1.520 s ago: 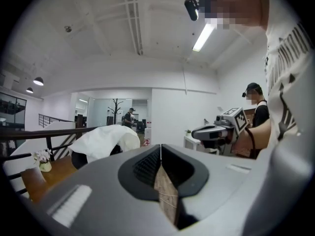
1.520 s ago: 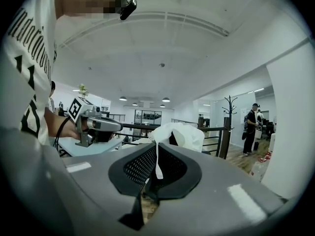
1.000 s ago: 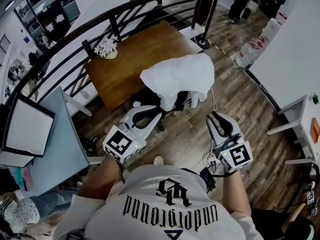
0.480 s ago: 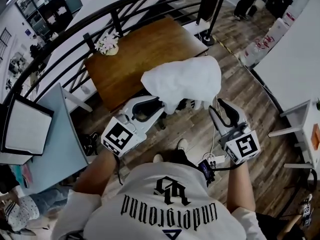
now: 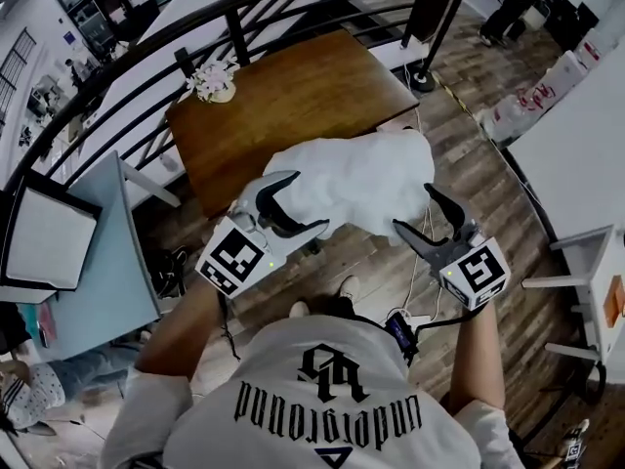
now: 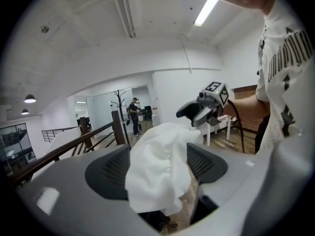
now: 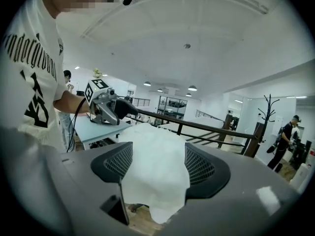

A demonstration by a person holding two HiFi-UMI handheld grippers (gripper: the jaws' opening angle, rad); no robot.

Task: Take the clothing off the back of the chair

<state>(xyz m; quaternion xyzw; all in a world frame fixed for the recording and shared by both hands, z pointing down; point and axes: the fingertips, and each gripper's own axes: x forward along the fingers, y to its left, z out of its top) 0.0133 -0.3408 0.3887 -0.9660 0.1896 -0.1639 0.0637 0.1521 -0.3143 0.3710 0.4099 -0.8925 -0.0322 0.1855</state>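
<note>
you're on the approach: left gripper [image 5: 308, 201] and right gripper [image 5: 415, 210] have just been opening, jaws spread, nothing pinched yet. the white clothing [image 5: 361, 176] is draped mid-frame just ahead. next, likely push in and clamp both edges.

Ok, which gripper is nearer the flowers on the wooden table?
Left. The left gripper is at the edge of the white garment nearer the flowers; the right gripper is at its far edge. Both sets of jaws have just been opening, garment between them, ungripped.
</note>
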